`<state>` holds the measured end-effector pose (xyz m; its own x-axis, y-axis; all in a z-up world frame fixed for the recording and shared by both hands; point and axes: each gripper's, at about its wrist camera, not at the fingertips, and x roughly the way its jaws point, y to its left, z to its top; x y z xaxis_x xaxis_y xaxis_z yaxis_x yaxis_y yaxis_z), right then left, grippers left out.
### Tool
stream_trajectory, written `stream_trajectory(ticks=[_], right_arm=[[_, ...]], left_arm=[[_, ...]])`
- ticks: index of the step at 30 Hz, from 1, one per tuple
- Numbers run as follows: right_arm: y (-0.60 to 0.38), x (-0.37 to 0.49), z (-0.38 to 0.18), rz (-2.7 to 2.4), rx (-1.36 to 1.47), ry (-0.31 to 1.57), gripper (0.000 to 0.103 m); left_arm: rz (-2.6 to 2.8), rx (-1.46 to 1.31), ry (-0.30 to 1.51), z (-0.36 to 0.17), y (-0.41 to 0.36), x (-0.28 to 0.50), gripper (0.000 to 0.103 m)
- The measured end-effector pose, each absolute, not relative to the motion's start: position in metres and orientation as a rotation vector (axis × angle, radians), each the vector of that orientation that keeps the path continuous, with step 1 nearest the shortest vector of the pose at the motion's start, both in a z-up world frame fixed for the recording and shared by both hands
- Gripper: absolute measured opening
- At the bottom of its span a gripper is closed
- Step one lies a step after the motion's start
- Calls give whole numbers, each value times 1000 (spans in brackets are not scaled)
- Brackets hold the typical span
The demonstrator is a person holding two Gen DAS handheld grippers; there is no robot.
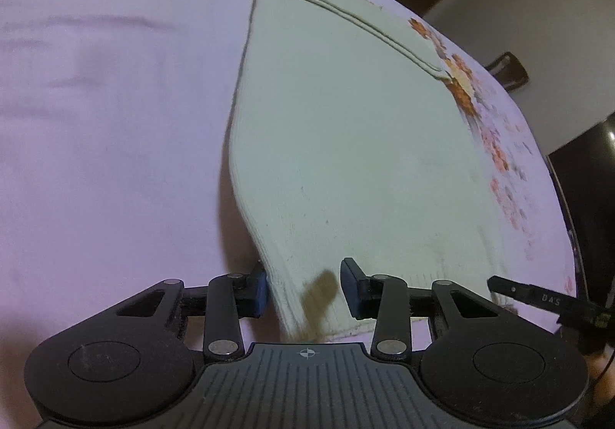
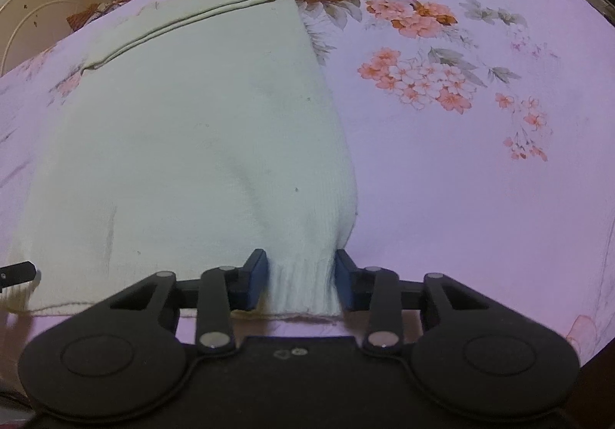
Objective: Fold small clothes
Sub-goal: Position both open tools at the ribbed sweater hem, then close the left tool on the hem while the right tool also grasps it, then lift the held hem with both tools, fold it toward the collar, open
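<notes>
- Left wrist view: we see the cream knit garment (image 1: 346,144) lying flat on a bed covered by a pink floral sheet (image 1: 96,121), its far part folded over into a band
- Our left tool (image 1: 303,289) sits at the garment's near ribbed hem, at its left corner; the left blue pad touches the knit edge, the right pad stands off it with a gap, so the tool is part spread and not pinching
- A brown patch (image 1: 319,298) lies on the hem between the pads
- Right wrist view: our right tool (image 2: 301,281) has the hem's right corner between its pads (image 2: 257,279), both pressing the bunched ribbing, so it pinches the garment (image 2: 192,129)
- The sheet's flower print (image 2: 415,45) spreads to the right of the garment
</notes>
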<state>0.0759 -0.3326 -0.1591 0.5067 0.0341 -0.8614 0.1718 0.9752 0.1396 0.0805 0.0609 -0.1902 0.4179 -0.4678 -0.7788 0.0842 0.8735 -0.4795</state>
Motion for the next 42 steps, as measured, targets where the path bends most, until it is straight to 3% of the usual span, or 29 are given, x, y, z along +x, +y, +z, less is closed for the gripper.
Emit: stream_trajectory(ticks=[1,2,3,5,7,8,17,24,32,42], right_arm=[[-334,76,-160,-83,222,1044,42],[-334,76,-161,-80,227,1044,43],[-333,76,-161,-82,227,1046,43],[-332,76,-159,-82,231,1053,39],[-333,76,-159,-62,263,1064,16],[-334,76,-158,-50,292,1069,11],[-342,100,-122,26,466,918,10],[-356,177,-90,79,509,771,10],[-367,303,-89,94,510,694,9],[-380,443,-134,65,534,719,9]], left_arm=[[-363,-393,1088,-191,60,80,35],[-363,-390,1087,-191,60,81,19],[-371,-396,1094,-192,60,82,9],[-391,-407,1084,-193,60,85,9],[-420,-375,1063,-190,56,85,9],[-438,-358,1043,-186,53,85,6],[-495,-332,842,-134,44,127,6],[-450,-403,742,-111,40,217,6],[-359,-457,674,-119,22,337,6],[-195,-494,707,-172,14,459,6]])
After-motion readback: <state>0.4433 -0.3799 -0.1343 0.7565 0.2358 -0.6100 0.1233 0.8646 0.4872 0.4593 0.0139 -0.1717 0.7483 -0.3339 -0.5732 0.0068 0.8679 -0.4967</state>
